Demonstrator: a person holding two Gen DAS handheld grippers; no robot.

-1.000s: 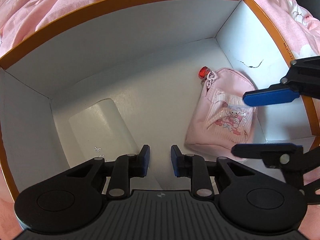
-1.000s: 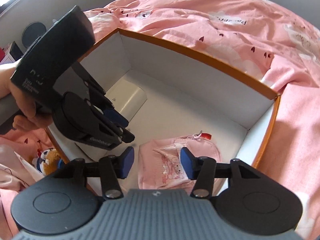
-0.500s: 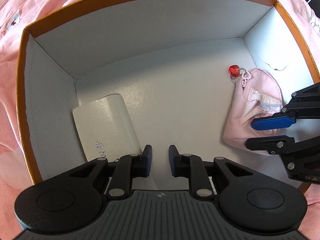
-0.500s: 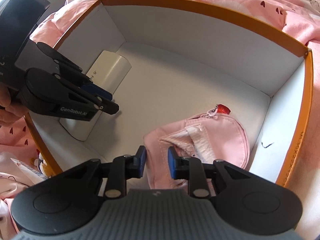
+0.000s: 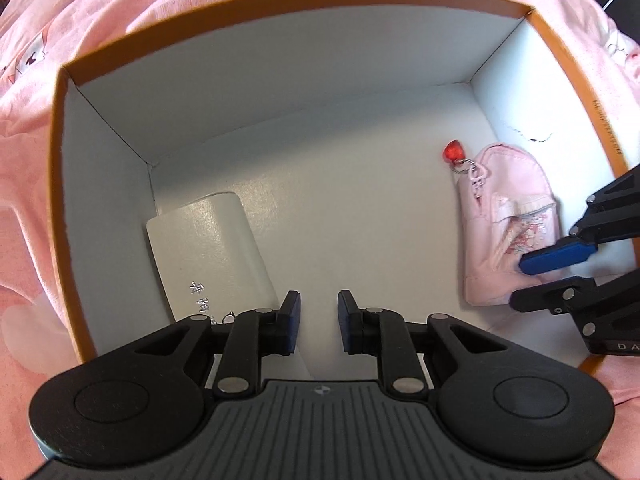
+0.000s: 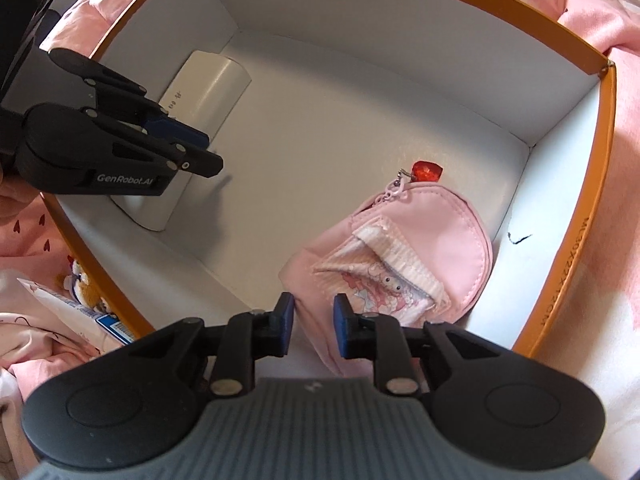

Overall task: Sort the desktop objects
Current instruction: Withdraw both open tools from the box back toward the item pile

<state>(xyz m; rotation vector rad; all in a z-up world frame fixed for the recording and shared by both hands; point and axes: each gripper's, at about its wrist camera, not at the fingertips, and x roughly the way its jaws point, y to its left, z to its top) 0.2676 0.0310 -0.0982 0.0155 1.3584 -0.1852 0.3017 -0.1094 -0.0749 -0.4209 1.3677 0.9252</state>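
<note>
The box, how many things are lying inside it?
2. A white case lies near the left wall of the box, and a pink pouch with a red charm lies by the right wall. The grippers may hide more.

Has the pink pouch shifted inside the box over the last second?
No: the pink pouch still lies beside the black scribble on the box wall.

Black grippers, blue-padded fingers point(image 5: 294, 312), "GenRobot.AI" lettering
</note>
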